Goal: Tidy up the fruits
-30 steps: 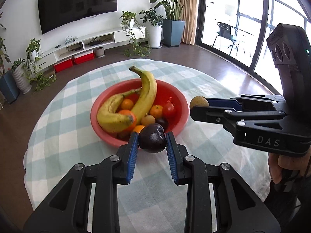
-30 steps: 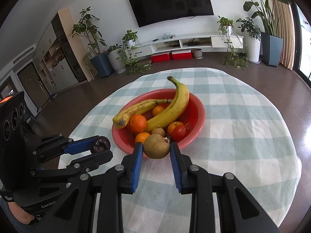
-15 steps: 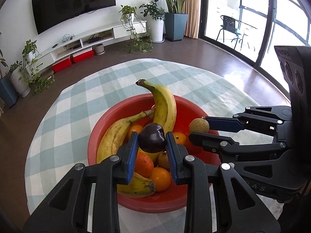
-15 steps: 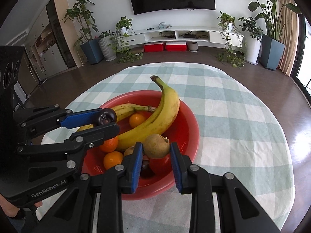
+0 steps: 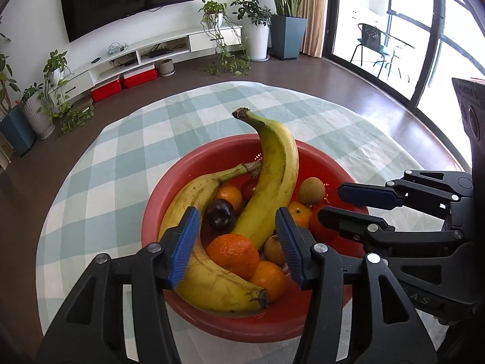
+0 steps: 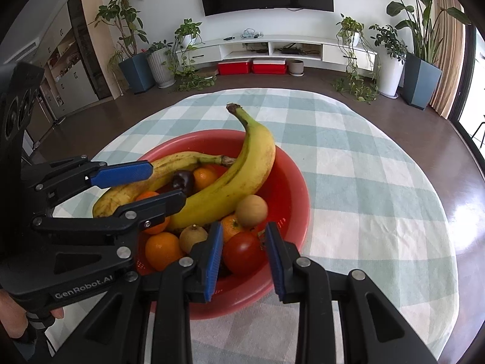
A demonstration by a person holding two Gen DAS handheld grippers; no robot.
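Note:
A red bowl [image 5: 318, 151] [image 6: 291, 188] holds two bananas [image 5: 272, 182], several oranges, a tomato [image 6: 242, 251] and other fruit. My left gripper [image 5: 236, 212] [image 6: 166, 183] hovers over the bowl's near side. Its jaws are opening and the pads touch nothing. The dark plum [image 5: 220, 214] [image 6: 183, 180] lies loose in the bowl between the bananas. My right gripper [image 6: 243, 226] [image 5: 329, 200] hangs over the bowl's right side, pads apart and empty. The round brown fruit [image 6: 251, 210] [image 5: 311, 186] rests in the bowl just past its fingertips.
The bowl stands on a round table under a green and white checked cloth [image 5: 121, 166]. Dark floor drops away past the table's edge. A hand [image 6: 12, 324] grips the left gripper's handle. Plants, a TV and a low shelf line the far wall.
Both grippers moved forward over the bowl. The left jaws opened and the plum dropped among the fruit. The brown fruit left the right pads and now lies in the bowl.

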